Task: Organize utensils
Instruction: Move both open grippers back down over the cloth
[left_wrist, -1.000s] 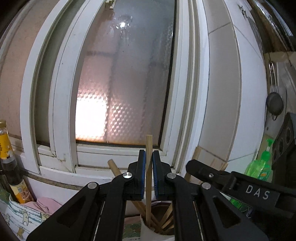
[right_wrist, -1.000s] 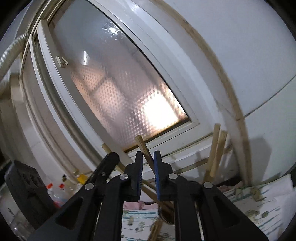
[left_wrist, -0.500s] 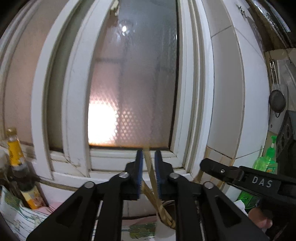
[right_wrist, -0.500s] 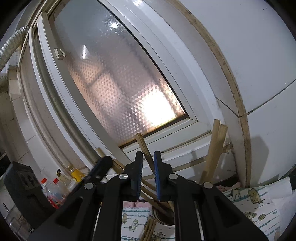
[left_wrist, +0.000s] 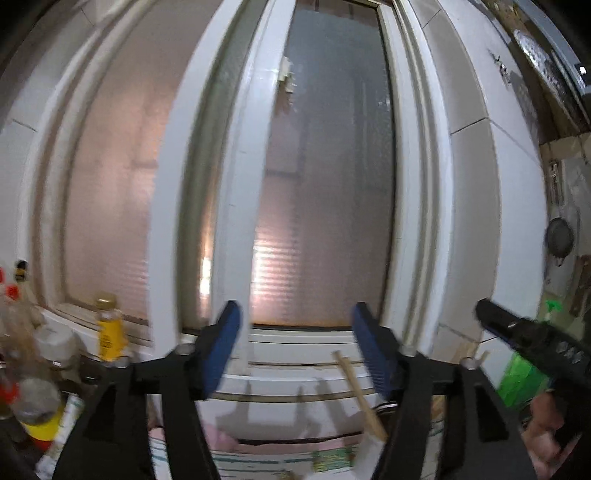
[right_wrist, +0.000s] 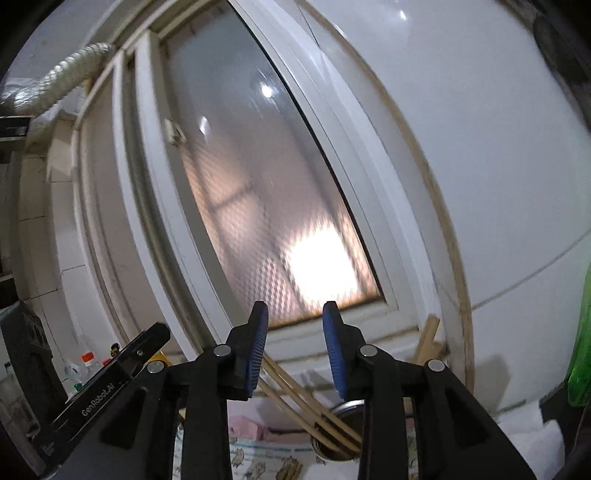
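My left gripper (left_wrist: 295, 325) is wide open and empty, raised in front of the window. A wooden chopstick (left_wrist: 360, 397) leans below it, between the fingers' line of sight, its lower end in a round holder (left_wrist: 388, 406) mostly hidden by the right finger. My right gripper (right_wrist: 294, 325) is open and empty, above several wooden chopsticks (right_wrist: 295, 398) that lean left out of the metal-rimmed holder (right_wrist: 345, 410). The right gripper's body (left_wrist: 532, 343) shows in the left wrist view; the left gripper's body (right_wrist: 110, 380) shows in the right wrist view.
A frosted window (left_wrist: 325, 206) with a white frame fills the background. Sauce bottles (left_wrist: 109, 332) stand at the left on the sill. A green soap bottle (left_wrist: 524, 373) stands at the right. Patterned cloth (right_wrist: 258, 458) covers the counter. Wooden sticks (right_wrist: 426, 339) lean in the corner.
Both grippers have opened and let go of their chopsticks, which now rest in the holder. The left gripper has swung left and up; the view is blurred by motion.
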